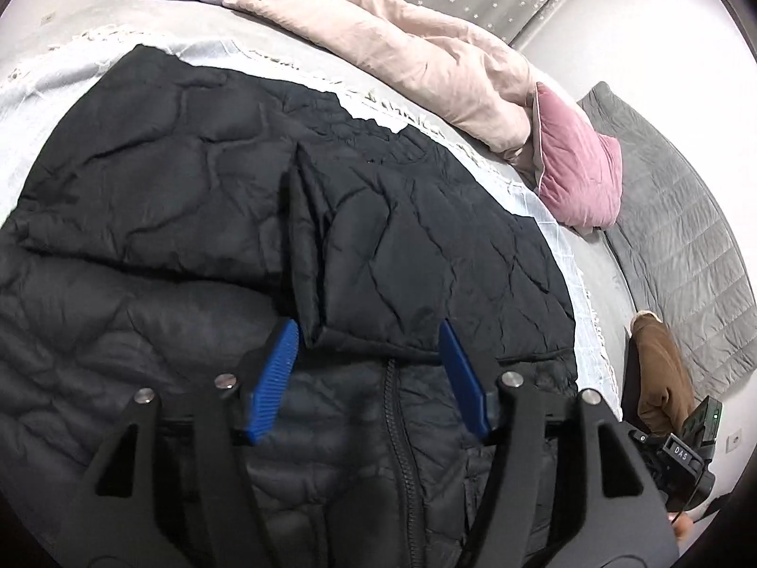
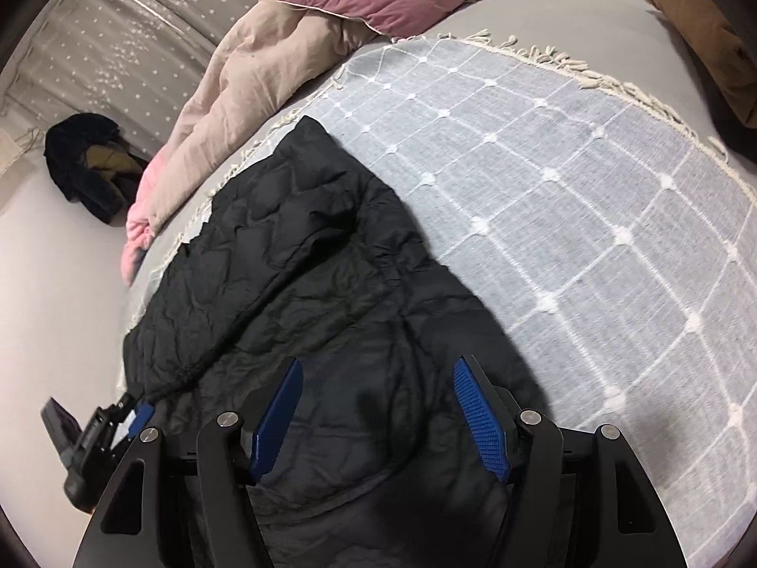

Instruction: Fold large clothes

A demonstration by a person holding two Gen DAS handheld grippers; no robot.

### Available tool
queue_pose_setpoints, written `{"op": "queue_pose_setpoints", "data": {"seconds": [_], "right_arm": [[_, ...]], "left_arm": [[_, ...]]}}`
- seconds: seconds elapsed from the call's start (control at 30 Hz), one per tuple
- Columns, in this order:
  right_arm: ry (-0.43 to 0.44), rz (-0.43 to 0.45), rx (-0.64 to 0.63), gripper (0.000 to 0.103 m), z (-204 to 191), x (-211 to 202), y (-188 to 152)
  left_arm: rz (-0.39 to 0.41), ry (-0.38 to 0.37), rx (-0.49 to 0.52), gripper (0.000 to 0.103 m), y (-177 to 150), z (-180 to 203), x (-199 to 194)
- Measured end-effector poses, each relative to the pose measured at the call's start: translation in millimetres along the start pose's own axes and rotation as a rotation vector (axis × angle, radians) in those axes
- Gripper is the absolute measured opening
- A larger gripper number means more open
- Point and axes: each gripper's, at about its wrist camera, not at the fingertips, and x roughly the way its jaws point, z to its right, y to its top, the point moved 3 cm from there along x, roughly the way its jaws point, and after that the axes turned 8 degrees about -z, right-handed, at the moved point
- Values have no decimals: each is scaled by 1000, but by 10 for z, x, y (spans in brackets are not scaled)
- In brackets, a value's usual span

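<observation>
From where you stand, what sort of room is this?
Most likely a bedroom. A black quilted jacket lies on a grey fringed throw spread over a bed, with a pink duvet and a mauve cushion bunched along its far side.

You've got one black quilted puffer jacket [image 1: 189,180] lying flat on the pale grey grid-patterned throw [image 2: 567,180] on the bed. Matte, wrinkled shell with irregular stitched panels. In your left wrist view the front zipper [image 1: 395,407] runs down the middle, closed as far as it shows, and a sleeve [image 1: 378,236] is folded across the chest, cuff end lying just above the zipper top. In your right wrist view the jacket runs diagonally, one narrow end reaching toward the throw's fringed edge.
</observation>
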Motion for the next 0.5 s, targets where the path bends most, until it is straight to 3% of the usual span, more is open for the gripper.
{"op": "queue_pose_setpoints", "data": {"seconds": [0.17,0.2,0.23,0.27,0.3,0.4,0.47,0.5], "right_arm": [[15,-17,11,67,-76,79,-26],[13,-20,10,67,-86,92,-26],[8,-21,6,67,-93,102,-22],[2,-20,4,67,-94,109,-18],[-4,-19,3,68,-90,111,-13],[-17,-16,11,67,-41,111,21],[-28,-11,16,68,9,101,56],[-37,-6,17,68,32,100,73]], "left_arm": [[1,132,4,64,255,-55,252],[-5,149,4,54,277,-94,323],[-20,160,18,20,308,-85,401],[-30,165,34,10,331,-83,441],[-12,183,48,10,364,-54,434],[149,229,88,10,492,27,242],[180,369,111,19,591,12,295],[158,419,115,27,634,-23,366]]}}
